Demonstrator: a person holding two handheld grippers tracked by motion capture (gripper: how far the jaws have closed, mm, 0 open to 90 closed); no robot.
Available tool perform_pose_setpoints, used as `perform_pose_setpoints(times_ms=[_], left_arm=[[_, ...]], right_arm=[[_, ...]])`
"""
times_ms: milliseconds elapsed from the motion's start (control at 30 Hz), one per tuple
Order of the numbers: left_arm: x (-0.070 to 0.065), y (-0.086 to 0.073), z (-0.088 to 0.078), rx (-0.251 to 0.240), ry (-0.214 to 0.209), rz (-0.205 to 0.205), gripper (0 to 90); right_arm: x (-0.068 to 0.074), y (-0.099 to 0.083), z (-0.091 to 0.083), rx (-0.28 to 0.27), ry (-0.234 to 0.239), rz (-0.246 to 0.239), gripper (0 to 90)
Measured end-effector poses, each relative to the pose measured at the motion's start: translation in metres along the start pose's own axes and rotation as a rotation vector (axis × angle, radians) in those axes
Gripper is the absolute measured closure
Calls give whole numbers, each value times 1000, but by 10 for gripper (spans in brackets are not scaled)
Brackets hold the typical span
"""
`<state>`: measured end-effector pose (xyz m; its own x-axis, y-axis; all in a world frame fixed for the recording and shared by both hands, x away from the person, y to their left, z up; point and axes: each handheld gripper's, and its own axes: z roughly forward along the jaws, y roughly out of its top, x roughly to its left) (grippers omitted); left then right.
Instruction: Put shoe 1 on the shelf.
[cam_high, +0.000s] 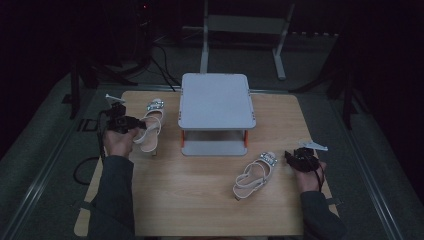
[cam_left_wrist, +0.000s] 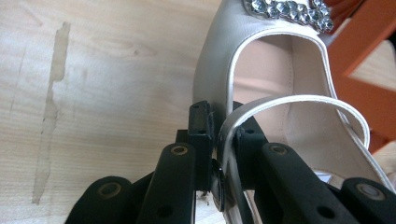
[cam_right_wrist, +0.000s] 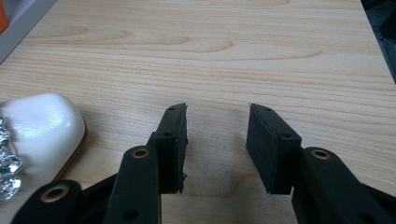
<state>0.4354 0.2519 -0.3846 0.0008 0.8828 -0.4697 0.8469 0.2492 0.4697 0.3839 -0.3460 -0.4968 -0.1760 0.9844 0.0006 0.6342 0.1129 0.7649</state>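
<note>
Two white sandals with jewelled toe bands lie on the wooden table (cam_high: 200, 200). The left sandal (cam_high: 151, 125) lies left of the shelf, and my left gripper (cam_high: 131, 123) is shut on its side wall and strap. In the left gripper view the jaws pinch the sandal's edge (cam_left_wrist: 219, 116) beside the strap (cam_left_wrist: 299, 100). The right sandal (cam_high: 256, 175) lies on the table right of centre. My right gripper (cam_high: 289, 156) stands open just right of its toe. In the right gripper view the white toe (cam_right_wrist: 39, 123) sits left of the open gripper (cam_right_wrist: 217, 140), bare wood between the jaws.
A small grey two-tier shelf (cam_high: 216, 100) with orange legs stands at the back middle of the table. A metal frame (cam_high: 245, 30) and dark cables (cam_high: 165, 60) are on the floor behind. The surroundings are dark.
</note>
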Motion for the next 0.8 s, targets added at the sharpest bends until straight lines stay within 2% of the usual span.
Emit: perform_pose_setpoints(times_ms=[233,400,800], left_arm=[[-15,16,-17,-29,13,-8,814],[-26,25,-26,-46,-8,-5,814],[-56,45,-32,-59,-23,29,814]], right_arm=[[0,0,0,2,0,1,578],[0,0,1,1,0,1,578],[-2,1,1,-2,2,9,578]])
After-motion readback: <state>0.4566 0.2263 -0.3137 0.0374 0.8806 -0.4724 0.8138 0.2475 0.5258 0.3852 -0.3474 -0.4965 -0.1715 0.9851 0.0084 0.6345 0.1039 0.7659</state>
